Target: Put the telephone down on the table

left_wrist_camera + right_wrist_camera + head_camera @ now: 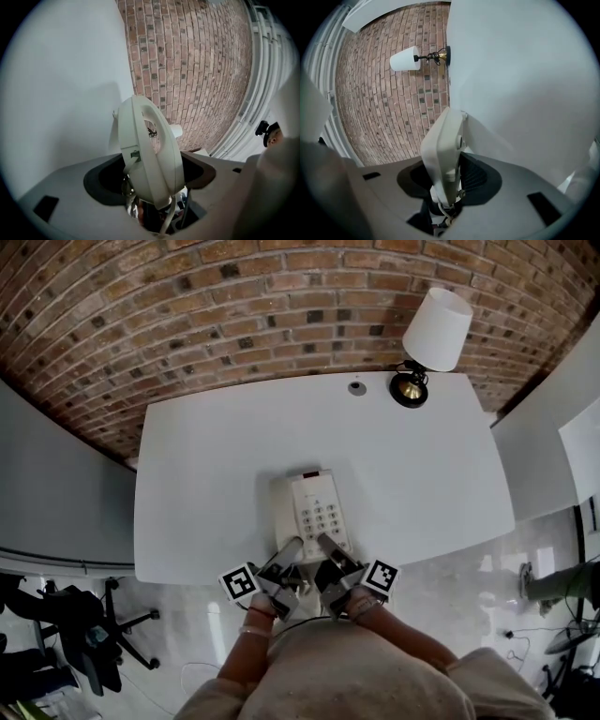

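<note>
Close to the edge of the white surface, the cream keypad telephone, clamped by left claw and right claw, could be toppled off if released.

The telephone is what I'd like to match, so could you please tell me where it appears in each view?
Head view: telephone, low centre, by the near edge of the table.
Left gripper view: telephone dead centre, close up.
Right gripper view: telephone centre, edge-on, close up.
Shared landmark: the brick wall, behind it in all three.

White telephone, red-brown brick wall
</note>
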### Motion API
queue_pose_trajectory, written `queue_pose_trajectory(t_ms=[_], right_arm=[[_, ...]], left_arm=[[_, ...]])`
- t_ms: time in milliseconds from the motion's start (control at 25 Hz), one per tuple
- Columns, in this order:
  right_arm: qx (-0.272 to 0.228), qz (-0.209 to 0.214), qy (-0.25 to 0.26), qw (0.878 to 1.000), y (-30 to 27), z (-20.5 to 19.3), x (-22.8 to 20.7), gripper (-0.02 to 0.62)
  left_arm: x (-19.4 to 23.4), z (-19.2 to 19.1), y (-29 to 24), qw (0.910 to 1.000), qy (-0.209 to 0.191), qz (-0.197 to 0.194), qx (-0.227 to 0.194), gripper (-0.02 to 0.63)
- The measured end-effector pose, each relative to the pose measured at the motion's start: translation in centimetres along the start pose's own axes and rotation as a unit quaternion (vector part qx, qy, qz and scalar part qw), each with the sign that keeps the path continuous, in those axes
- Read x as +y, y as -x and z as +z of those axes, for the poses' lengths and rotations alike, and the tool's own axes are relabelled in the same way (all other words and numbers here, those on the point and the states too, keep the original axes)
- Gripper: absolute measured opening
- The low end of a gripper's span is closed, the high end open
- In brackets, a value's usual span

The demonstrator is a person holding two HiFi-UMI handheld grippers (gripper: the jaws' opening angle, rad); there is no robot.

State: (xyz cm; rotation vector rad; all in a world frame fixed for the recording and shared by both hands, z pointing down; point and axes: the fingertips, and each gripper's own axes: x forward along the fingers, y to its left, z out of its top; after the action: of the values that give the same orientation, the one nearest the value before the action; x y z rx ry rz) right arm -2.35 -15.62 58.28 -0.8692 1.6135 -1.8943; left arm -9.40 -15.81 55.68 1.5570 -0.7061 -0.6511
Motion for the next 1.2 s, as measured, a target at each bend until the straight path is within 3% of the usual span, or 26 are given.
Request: queue_pose_trajectory(t_ms=[440, 640, 760, 800, 880, 1000, 1120, 1200], right_arm=[[-0.047, -0.006, -0.021, 0.999, -3.2, 2.5, 0.1, 0.140], [-0.057, -0.008, -0.018, 0.998, -4.5, 3.3, 0.2, 0.138], [-0.063, -0.010, -0.019, 0.998, -5.2, 3.6, 0.4, 0.138], [-0.065, -0.012, -0.019, 0.998, -5.5, 3.7, 0.4, 0.138], [-0.068, -0.017, -0.017, 0.997, -5.9, 4.0, 0.3, 0.138], [-0.070, -0.024, -0.012, 0.997, -6.8, 4.4, 0.5, 0.138], [-0.071, -0.025, -0.002, 0.997, -7.8, 4.9, 0.7, 0.140], [-0.071, -0.033, 0.005, 0.997, -8.2, 5.2, 0.7, 0.141]], left_arm=[[1.1, 2.1, -1.8, 0.9951, -0.019, 0.045, 0.085, 0.355], [1.8, 3.2, -0.3, 0.9865, -0.078, 0.085, 0.116, 0.355], [2.0, 3.9, 0.7, 0.9735, -0.152, 0.117, 0.124, 0.354], [2.1, 4.2, 0.9, 0.9645, -0.191, 0.131, 0.126, 0.354], [2.0, 4.4, 1.1, 0.9381, -0.278, 0.155, 0.136, 0.354], [1.9, 4.1, 0.8, 0.8865, -0.387, 0.184, 0.175, 0.354], [2.6, 4.5, 0.9, 0.8354, -0.453, 0.249, 0.188, 0.354], [3.0, 5.1, 0.9, 0.8068, -0.481, 0.286, 0.189, 0.354]])
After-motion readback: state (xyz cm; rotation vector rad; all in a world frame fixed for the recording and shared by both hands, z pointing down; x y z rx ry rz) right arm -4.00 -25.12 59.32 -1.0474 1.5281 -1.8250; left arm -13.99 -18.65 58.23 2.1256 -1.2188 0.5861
